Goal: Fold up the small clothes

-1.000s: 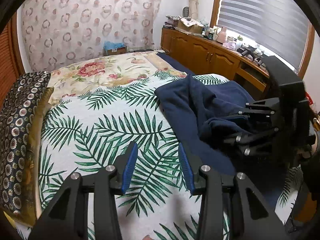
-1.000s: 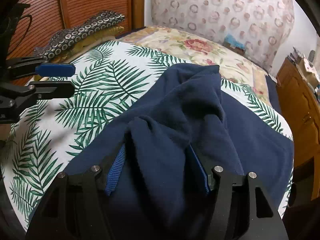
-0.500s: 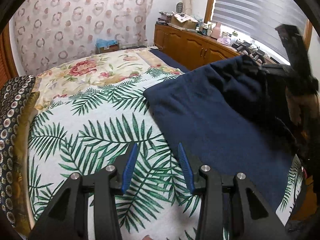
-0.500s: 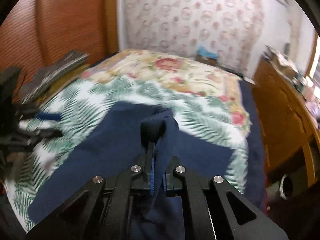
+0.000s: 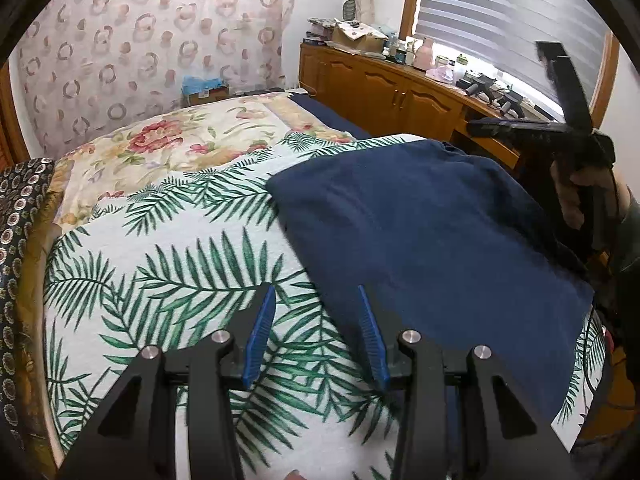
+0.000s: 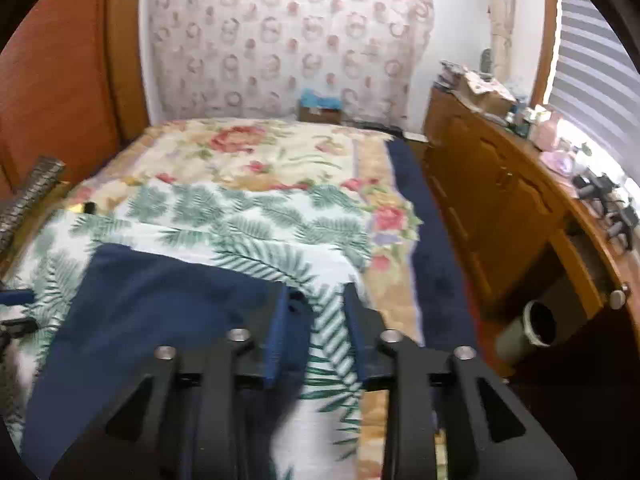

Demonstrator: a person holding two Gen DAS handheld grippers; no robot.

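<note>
A navy blue garment [image 5: 420,232] lies flat in a rough rectangle on the leaf-print blanket [image 5: 160,280]. My left gripper [image 5: 316,292] hovers open over the garment's near left edge, with nothing between its fingers. In the right wrist view the garment [image 6: 160,300] spreads to the left. My right gripper [image 6: 316,292] is above its far right corner; its jaws are opening, and only leaf-print blanket shows between them. The garment corner sits beside the left finger [image 6: 276,332] and is not gripped. A hand [image 5: 572,200] holds the right gripper at the right edge of the left wrist view.
A floral quilt [image 5: 180,148] covers the far half of the bed. A dark patterned pillow [image 5: 20,216] lies along the left side by the wooden headboard [image 6: 60,80]. Wooden cabinets [image 5: 400,92] with clutter run along the right. A dark tube [image 6: 532,328] lies on the floor.
The right gripper shut on a bunched fold of the navy garment, lifted it and carried it across to the right, then let go. The garment went from heaped to flat. The left gripper barely moved.
</note>
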